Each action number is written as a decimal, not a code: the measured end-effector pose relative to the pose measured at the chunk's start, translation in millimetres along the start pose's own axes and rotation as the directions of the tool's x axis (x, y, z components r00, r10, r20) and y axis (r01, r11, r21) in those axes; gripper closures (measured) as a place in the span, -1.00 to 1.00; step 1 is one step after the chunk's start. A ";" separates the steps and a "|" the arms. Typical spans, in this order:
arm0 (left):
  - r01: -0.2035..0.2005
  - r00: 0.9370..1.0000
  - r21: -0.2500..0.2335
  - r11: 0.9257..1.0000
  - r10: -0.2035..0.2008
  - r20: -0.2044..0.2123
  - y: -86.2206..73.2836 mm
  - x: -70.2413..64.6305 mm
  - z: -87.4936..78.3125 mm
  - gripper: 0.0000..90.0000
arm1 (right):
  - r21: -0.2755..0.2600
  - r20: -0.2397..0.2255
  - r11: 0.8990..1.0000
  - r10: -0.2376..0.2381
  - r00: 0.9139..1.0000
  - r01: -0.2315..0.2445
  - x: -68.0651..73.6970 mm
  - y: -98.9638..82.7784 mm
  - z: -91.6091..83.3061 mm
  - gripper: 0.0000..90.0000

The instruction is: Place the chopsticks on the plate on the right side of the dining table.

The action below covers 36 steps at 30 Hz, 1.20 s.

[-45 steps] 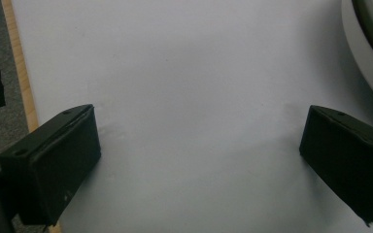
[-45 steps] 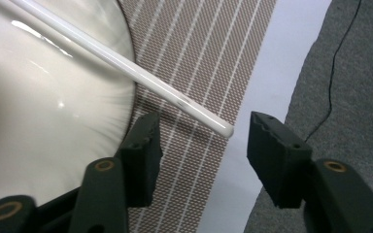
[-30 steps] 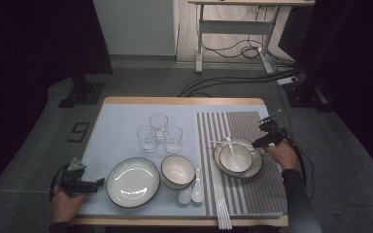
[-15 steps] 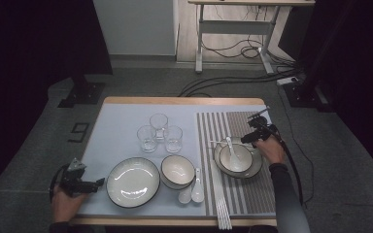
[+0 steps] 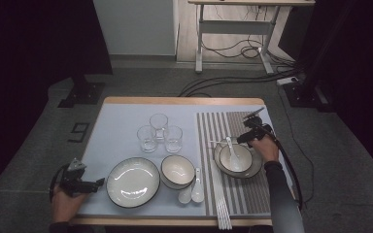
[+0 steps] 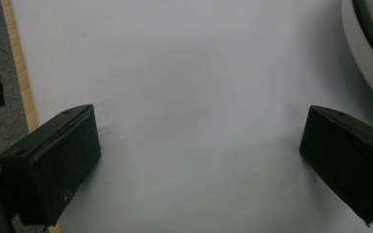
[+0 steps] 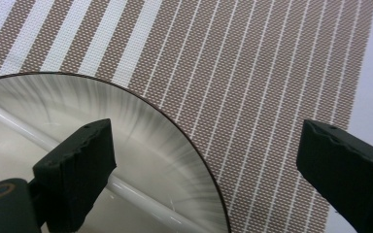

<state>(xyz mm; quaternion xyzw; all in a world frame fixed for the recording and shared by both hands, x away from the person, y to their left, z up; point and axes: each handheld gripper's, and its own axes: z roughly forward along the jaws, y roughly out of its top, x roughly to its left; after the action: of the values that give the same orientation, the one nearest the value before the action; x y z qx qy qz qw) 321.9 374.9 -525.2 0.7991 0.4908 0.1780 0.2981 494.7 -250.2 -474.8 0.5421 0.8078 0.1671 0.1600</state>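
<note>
The right gripper [image 5: 246, 137] is hovering over the striped placemat [image 5: 252, 194] near the table's right edge, its jaws standing wide with nothing between them; they have just been opening a little further. In the right gripper view [image 7: 206, 167] one jaw is hanging over the grey-streaked plate [image 7: 141, 145] and the other over the bare weave, and the plate's dark rim is running between them. A white handle [image 7: 141, 194], cut off at both ends there, is crossing the plate under the left jaw; from above it is reading as the white spoon [image 5: 231, 148] lying in the small bowl [image 5: 243, 160] stacked on that plate [image 5: 257, 167]. Whether a jaw is touching the rim is hard to make out.

The left gripper [image 5: 97, 183] is resting at the table's front-left corner, jaws wide and empty over the pale mat [image 6: 184, 97], just beside the large plate [image 5: 132, 181], whose edge is being clipped by the corner of the left gripper view [image 6: 369, 48]. Further in are sitting a bowl [image 5: 178, 171], two spoons [image 5: 191, 191], three glasses [image 5: 159, 132] and white chopsticks [image 5: 221, 204], their tips overhanging the front edge.
</note>
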 end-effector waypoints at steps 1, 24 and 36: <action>0.000 1.000 0.000 1.000 0.000 0.000 0.0 0.0 0.0 -0.98 | 0.001 -0.001 1.000 -0.002 1.000 0.002 0.2 0.0 0.4 -0.84; 0.000 1.000 0.000 1.000 0.000 0.000 0.0 0.0 0.0 -0.98 | 0.044 -0.050 0.999 -0.016 0.999 0.019 0.2 -2.8 -1.4 -0.78; 0.000 1.000 0.000 1.000 0.000 -0.001 0.0 -0.1 0.0 -0.98 | 0.017 -0.001 1.000 0.001 1.000 -0.001 -14.8 -15.5 -29.8 -0.70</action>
<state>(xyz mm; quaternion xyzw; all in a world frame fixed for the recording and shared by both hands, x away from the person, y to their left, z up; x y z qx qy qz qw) 321.8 374.8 -525.2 0.7990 0.4908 0.1785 0.2979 474.2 -272.3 -454.0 0.5436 0.8091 0.1606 0.1550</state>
